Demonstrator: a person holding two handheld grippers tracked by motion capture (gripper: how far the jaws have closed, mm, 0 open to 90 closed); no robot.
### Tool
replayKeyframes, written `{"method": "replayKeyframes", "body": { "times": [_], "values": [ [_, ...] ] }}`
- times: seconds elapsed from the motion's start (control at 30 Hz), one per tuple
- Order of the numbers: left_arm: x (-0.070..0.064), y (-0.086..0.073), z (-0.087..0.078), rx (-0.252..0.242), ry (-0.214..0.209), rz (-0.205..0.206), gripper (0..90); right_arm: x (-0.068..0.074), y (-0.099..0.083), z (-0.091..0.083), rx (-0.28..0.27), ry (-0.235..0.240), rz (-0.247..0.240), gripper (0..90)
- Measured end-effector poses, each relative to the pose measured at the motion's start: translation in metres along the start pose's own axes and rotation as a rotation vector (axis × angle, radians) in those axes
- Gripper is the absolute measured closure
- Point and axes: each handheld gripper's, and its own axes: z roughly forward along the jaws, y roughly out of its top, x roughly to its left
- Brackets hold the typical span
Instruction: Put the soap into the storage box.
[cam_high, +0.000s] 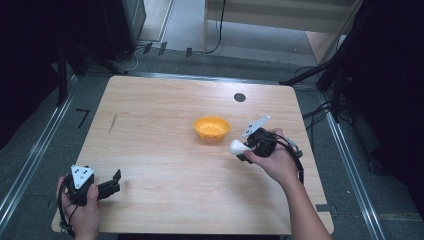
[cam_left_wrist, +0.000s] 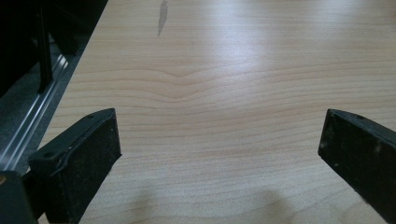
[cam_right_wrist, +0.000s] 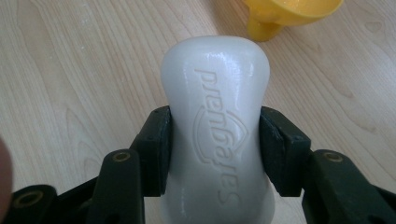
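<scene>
A white bar of soap (cam_right_wrist: 215, 130) with raised lettering is clamped at its waist between the jaws of my right gripper (cam_right_wrist: 215, 144). In the high view that soap (cam_high: 236, 146) pokes out leftward from the right gripper (cam_high: 245, 150), just right of and below a small yellow bowl (cam_high: 211, 127) at the table's middle. The bowl's foot (cam_right_wrist: 266, 25) shows beyond the soap in the right gripper view. My left gripper (cam_high: 116, 182) rests near the table's front left corner, open, with bare wood between its fingers (cam_left_wrist: 88, 154).
The wooden table (cam_high: 165, 165) has a dark round hole (cam_high: 240, 97) near its far edge and a dark streak (cam_high: 113, 122) at the left. Metal rails (cam_high: 30, 160), cables and stands surround the table on the floor.
</scene>
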Motion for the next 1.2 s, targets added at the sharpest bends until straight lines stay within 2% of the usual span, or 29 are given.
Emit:
{"method": "replayKeyframes", "body": {
  "times": [0.13,0.57,0.77,0.87,1.13,1.2],
  "values": [
    [0.000,0.000,0.000,0.002,-0.001,0.000,0.0,-0.003,0.005,0.001,0.013,0.004,-0.008,50.2],
    [0.001,0.000,0.000,0.002,-0.003,-0.004,0.0,-0.012,0.025,0.002,0.035,0.009,-0.075,50.2],
    [0.001,0.000,0.000,0.001,-0.003,-0.004,0.0,-0.016,0.033,0.000,0.014,0.020,-0.099,50.2],
    [0.001,0.000,0.000,0.001,-0.003,-0.007,0.0,-0.019,0.038,0.000,0.021,0.022,-0.133,50.2],
    [0.001,0.000,0.000,0.000,-0.005,-0.008,0.0,-0.024,0.052,-0.003,0.008,0.023,-0.159,50.2],
    [0.001,0.000,0.000,0.002,-0.005,-0.006,0.0,-0.027,0.054,-0.002,-0.002,0.034,-0.151,50.2]
  ]
}}
